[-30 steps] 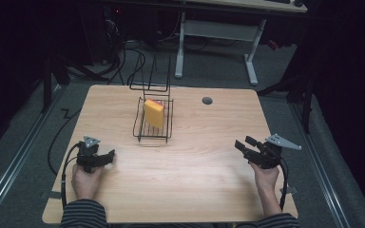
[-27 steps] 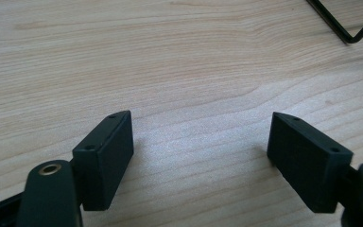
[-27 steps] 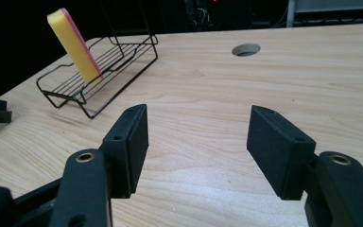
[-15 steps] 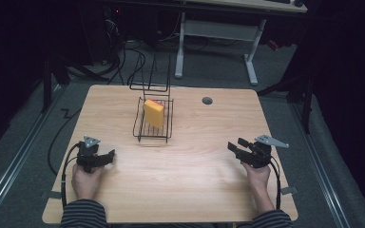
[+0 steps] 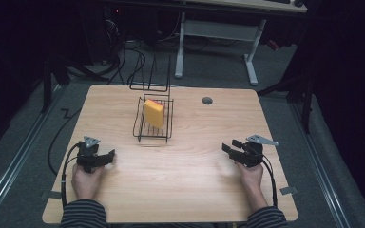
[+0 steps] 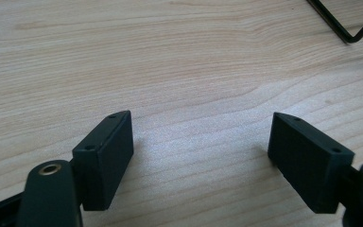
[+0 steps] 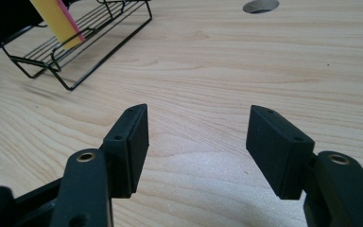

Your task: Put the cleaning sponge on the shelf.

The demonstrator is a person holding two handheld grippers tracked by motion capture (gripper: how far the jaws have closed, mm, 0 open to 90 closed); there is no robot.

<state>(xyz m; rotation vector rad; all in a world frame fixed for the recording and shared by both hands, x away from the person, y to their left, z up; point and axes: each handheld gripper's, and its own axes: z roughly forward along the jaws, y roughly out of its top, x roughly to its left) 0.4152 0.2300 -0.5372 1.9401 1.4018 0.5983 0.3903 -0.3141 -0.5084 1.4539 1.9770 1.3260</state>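
- The left gripper [image 5: 105,157] rests low on the wooden table [image 5: 190,190], jaws spread with bare wood between them.
- The right gripper [image 5: 229,147] sits near the table's right edge, jaws apart, nothing in them.
- Between and beyond both, well apart from each, the wire rack [image 5: 153,124] holds a yellow sponge [image 5: 154,113] standing tilted inside.

A: What does the worktop [image 5: 190,190] look like?
B: Pale wood with clear grain, smooth with a soft sheen.

A: And the rack [image 5: 153,128]?
B: Thin black metal wire, slightly glossy. The yellow sponge [image 5: 154,113] in it looks matt and foamy, with a pink edge.

A: The jaws?
B: Matt black plastic on the left gripper [image 6: 201,161] and the right gripper [image 7: 196,146], with brass-coloured pins at the joints.
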